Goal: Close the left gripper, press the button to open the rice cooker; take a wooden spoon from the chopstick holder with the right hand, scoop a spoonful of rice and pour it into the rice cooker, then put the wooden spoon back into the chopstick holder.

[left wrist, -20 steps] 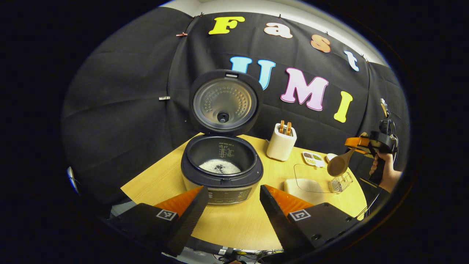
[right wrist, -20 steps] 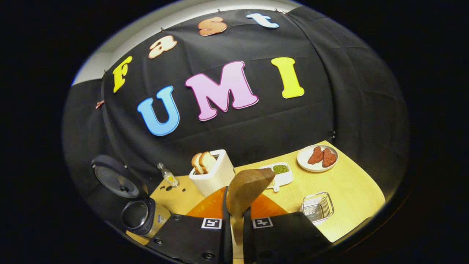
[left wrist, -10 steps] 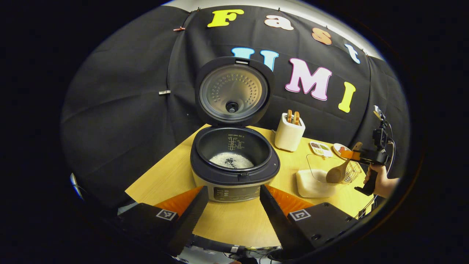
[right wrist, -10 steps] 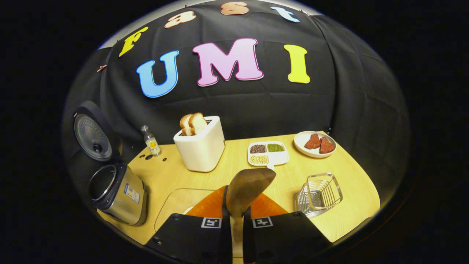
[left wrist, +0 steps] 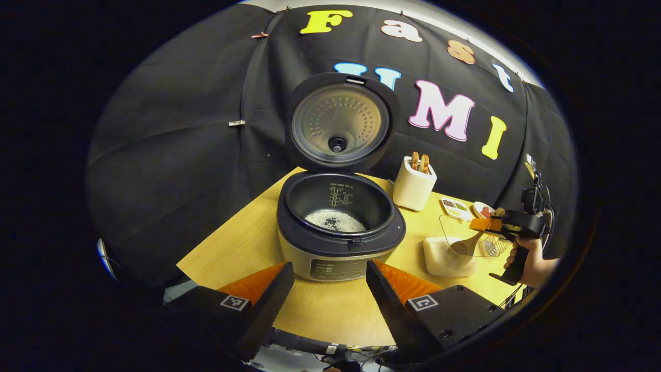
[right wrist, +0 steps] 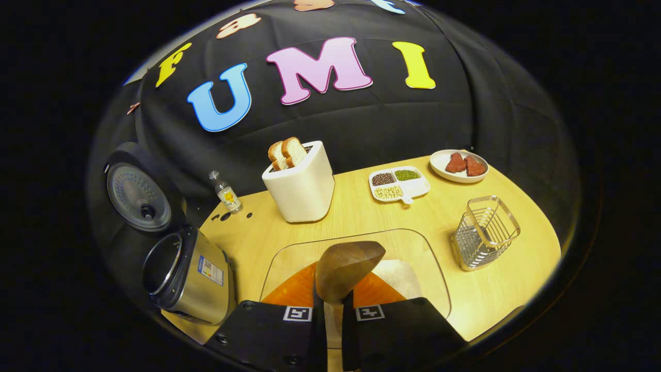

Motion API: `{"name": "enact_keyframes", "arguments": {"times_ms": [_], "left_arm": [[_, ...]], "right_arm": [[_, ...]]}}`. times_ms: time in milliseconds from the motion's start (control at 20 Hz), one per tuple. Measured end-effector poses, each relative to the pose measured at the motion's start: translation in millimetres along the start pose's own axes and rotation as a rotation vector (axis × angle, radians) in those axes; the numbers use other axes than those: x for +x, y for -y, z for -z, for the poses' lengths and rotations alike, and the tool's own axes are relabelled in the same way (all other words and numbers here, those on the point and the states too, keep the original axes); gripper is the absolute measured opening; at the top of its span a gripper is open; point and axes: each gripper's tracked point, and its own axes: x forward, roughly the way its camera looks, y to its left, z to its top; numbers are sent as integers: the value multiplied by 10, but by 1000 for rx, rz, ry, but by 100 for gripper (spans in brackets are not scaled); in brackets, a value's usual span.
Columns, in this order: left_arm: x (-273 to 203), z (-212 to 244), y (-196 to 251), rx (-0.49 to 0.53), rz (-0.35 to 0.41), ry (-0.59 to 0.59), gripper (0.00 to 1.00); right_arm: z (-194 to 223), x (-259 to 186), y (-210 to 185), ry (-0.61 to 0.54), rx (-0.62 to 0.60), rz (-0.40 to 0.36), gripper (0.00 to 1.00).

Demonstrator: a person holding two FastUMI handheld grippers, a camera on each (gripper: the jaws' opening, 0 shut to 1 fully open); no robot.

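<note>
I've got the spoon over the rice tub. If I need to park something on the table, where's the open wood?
Bare wood lies in front of the open black rice cooker, toward the left gripper, and between the white toaster, divided bean dish and clear rice tub. It is crowded around the wire chopstick holder, beside the tub under the wooden spoon.

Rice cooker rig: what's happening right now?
The rice cooker stands on the table with its lid up and some rice in the pot. The left gripper is open, hovering in front of it. The right gripper is shut on the wooden spoon, holding it over the clear rice container. The chopstick holder stands off to the side.
</note>
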Motion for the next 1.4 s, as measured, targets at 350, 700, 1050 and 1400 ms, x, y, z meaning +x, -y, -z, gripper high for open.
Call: {"name": "enact_keyframes", "arguments": {"times_ms": [350,700,1050,1400], "left_arm": [[-26,-7,-177,-32,-17,13,93],[-69,55,-233,-36,2,9,96],[-75,-8,-223,5,27,36,96],[-94,-1,-112,6,49,46,96]], "right_arm": [[27,-3,-230,-58,111,-23,16],[-99,-90,-161,-60,308,-30,16],[-192,-253,357,-23,660,46,16],[-423,-408,483,0,820,19,16]]}}
